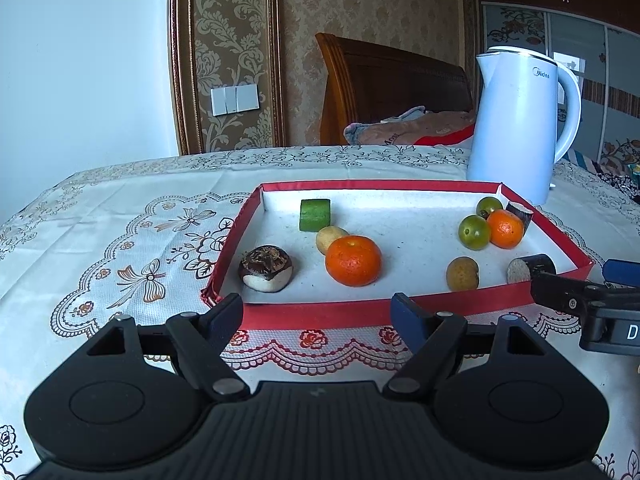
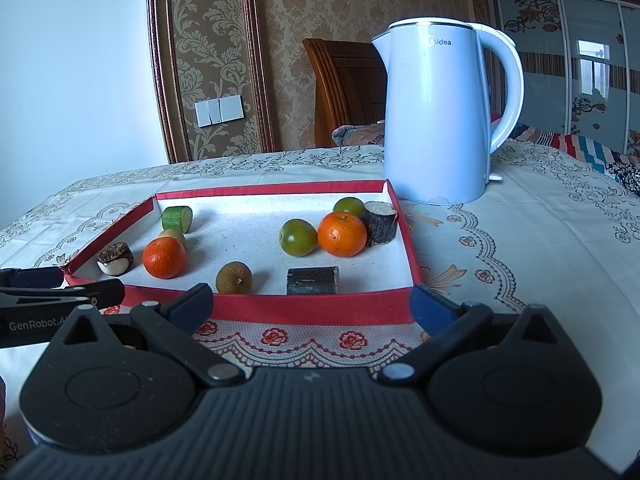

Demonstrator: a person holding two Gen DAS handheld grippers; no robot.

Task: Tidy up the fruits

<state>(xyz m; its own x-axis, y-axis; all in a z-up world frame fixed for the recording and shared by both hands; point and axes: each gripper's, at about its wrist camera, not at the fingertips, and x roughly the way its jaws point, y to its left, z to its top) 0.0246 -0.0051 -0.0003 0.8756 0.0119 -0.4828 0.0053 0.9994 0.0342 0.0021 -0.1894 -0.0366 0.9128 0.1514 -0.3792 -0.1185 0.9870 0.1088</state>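
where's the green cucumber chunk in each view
Left wrist view: the green cucumber chunk lies in the far left corner of the red tray, left of centre in the picture.
Right wrist view: same corner, at, well left of centre.
Shared landmark: the white kettle behind the tray's far right corner.

Table (image 1: 120,216) covered with cream lace-patterned cloth, butterfly and flower motifs at left of frame, red rose scallop border along lower centre. Red-rimmed shallow tray (image 1: 320,314) with white floor resting flat on cloth, centre of frame. White electric kettle (image 1: 516,128) standing upright on cloth at upper right, just behind tray's far right corner.
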